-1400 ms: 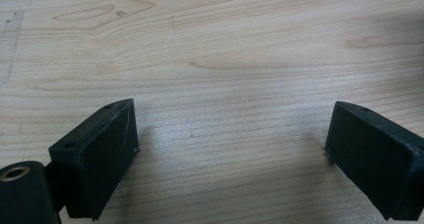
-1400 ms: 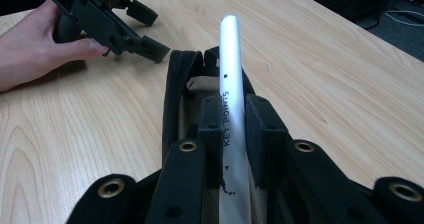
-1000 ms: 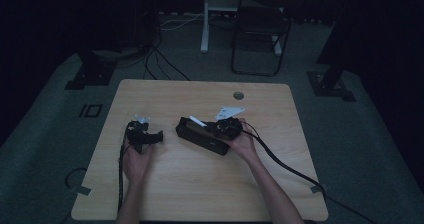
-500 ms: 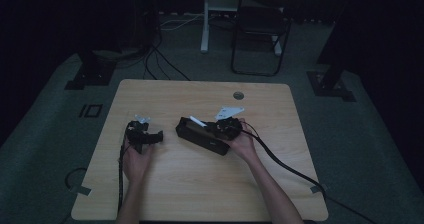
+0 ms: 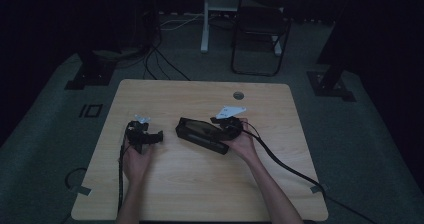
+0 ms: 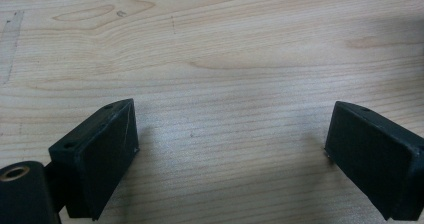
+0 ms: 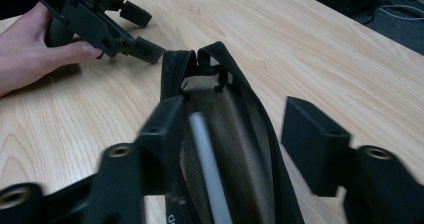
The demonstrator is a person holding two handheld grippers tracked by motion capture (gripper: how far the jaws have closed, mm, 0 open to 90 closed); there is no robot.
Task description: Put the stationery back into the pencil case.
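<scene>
A black zip pouch (image 5: 202, 134) lies open on the desk (image 5: 200, 194), a little right of its middle and nearer the far edge than the near one, set at a slant with its long axis running from the middle toward the right. In the right gripper view its zip gapes and a pale, slim pen-like stick (image 7: 210, 169) lies inside along its length.

The right tool (image 5: 227, 126) sits at the pouch's right end, held by the person's right hand (image 5: 242, 143). Its jaws have just been opening and now stand spread: one is over the pouch's mouth by the stick, the other is off to the side above bare wood, and neither presses on anything.

The left tool (image 5: 155, 135) rests on the desk left of the pouch, near it but apart, held by the left hand (image 5: 135, 159). In the left gripper view its jaws stand wide apart with bare wood between them.
</scene>
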